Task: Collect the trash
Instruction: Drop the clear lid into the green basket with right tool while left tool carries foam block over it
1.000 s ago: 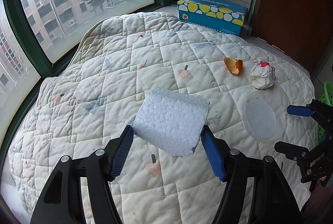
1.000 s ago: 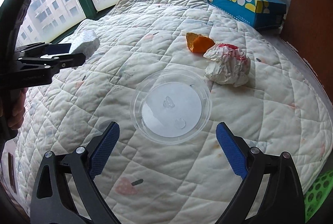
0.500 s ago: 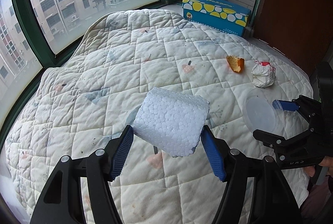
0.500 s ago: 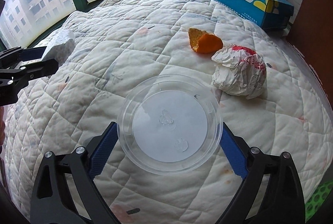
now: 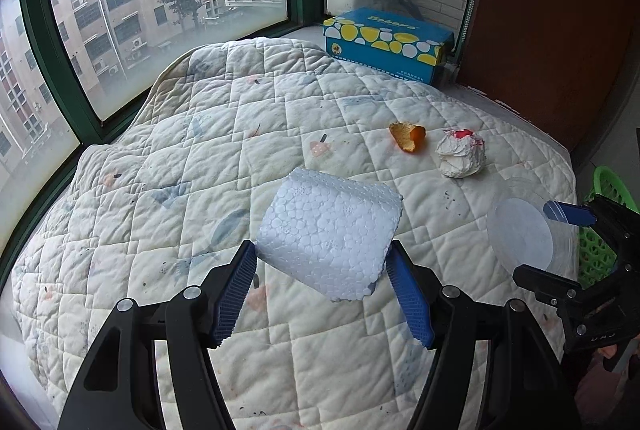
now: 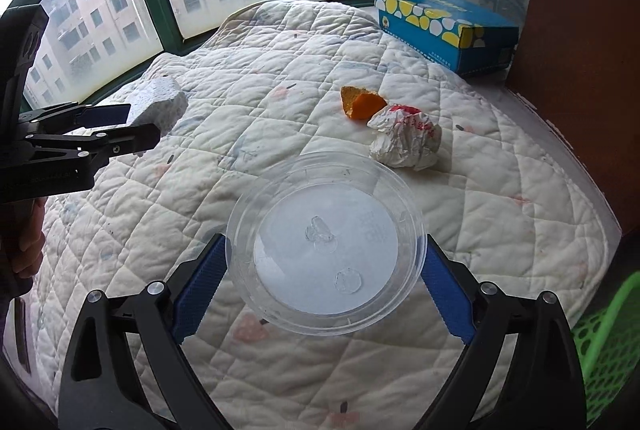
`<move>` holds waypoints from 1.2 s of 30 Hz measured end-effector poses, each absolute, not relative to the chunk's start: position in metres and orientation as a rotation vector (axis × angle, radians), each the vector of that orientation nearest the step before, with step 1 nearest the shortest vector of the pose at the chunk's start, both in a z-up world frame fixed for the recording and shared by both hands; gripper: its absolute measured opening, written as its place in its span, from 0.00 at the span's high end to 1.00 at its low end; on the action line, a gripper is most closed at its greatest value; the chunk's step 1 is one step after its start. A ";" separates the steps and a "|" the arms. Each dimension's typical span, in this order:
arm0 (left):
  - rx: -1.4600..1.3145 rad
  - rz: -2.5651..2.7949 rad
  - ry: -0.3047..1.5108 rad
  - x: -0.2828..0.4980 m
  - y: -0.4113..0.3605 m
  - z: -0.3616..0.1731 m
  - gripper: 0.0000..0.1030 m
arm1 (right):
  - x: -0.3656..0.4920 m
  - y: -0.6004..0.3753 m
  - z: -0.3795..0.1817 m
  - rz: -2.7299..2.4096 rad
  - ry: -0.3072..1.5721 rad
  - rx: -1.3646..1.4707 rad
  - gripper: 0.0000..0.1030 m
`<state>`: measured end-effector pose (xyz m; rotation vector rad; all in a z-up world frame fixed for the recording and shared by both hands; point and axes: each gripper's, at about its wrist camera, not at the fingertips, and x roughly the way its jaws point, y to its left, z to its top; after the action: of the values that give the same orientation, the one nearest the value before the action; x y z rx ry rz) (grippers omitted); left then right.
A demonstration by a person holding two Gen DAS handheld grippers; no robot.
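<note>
My left gripper (image 5: 326,290) is shut on a white styrofoam block (image 5: 330,232) and holds it above the quilt; the block also shows in the right wrist view (image 6: 160,100). My right gripper (image 6: 320,286) is shut on a clear plastic lid (image 6: 324,248), lifted off the quilt; the lid also shows in the left wrist view (image 5: 522,234). An orange peel (image 6: 362,102) and a crumpled white and red paper ball (image 6: 406,140) lie on the quilt beyond the lid, touching each other.
The white quilted cover (image 5: 200,158) spans a window ledge. A blue tissue box (image 5: 386,44) stands at the far right corner. A green plastic basket (image 6: 608,346) sits off the right edge. Green-framed windows (image 5: 60,62) bound the far and left sides.
My right gripper has closed on the clear lid and lifted it off the quilt. My left gripper has kept hold of the styrofoam block and raised it a little.
</note>
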<state>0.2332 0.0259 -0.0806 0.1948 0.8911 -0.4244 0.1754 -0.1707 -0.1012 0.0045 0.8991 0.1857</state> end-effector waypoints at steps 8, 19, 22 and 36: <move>0.198 -0.477 0.848 0.199 -0.009 -0.054 0.38 | 0.123 -0.202 -0.070 0.141 0.851 0.030 0.11; 0.214 -0.583 0.807 0.156 -0.074 -0.030 0.38 | 0.049 -0.265 -0.045 0.003 0.790 0.073 0.11; 0.225 -0.612 0.800 0.147 -0.093 -0.026 0.38 | 0.032 -0.287 -0.043 -0.049 0.788 0.088 0.11; 0.280 -0.713 0.782 0.116 -0.161 -0.013 0.38 | -0.021 -0.381 -0.060 -0.239 0.818 0.170 0.10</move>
<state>0.1161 -0.1607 -0.0134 0.2804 0.7816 -0.7127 -0.0214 -0.3810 -0.0596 0.1700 0.8177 -0.2391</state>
